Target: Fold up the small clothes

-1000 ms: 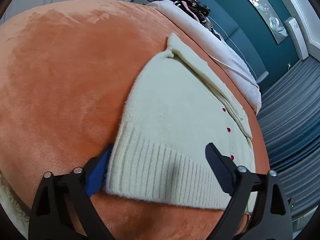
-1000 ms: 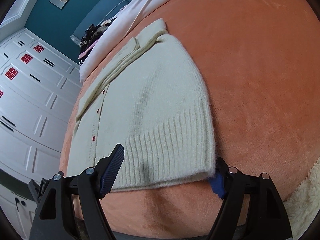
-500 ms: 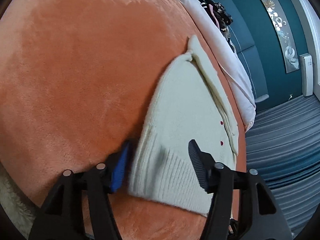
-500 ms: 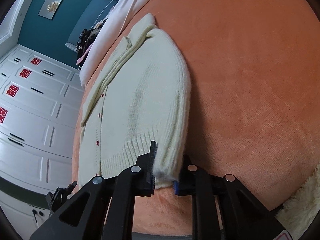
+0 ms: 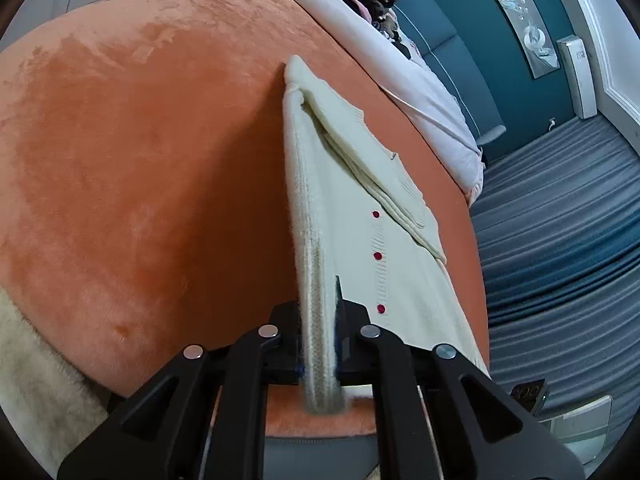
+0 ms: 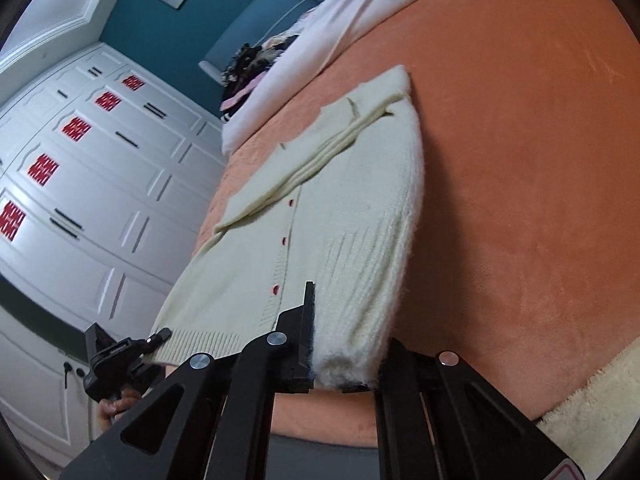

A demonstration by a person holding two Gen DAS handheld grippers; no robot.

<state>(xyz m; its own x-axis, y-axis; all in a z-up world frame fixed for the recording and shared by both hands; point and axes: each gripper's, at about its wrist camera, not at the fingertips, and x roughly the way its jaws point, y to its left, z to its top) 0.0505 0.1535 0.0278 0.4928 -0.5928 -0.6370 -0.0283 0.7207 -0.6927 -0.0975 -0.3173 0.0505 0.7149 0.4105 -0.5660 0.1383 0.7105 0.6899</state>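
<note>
Running away from tools | cardigan (image 5: 360, 240) lengthwise | hem nearest, collar far

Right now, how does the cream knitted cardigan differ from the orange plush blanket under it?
The cream knitted cardigan is ribbed at its hem and has red buttons; the orange plush blanket is smooth and plain. The cardigan's near hem is lifted, pinched by the left gripper and right gripper; the blanket lies flat. Both are soft fabric.

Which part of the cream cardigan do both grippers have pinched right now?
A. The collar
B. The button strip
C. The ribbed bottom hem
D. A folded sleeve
C: the left gripper and the right gripper each clamp the ribbed bottom hem of the cream cardigan, one at each hem corner, on the orange blanket.
</note>
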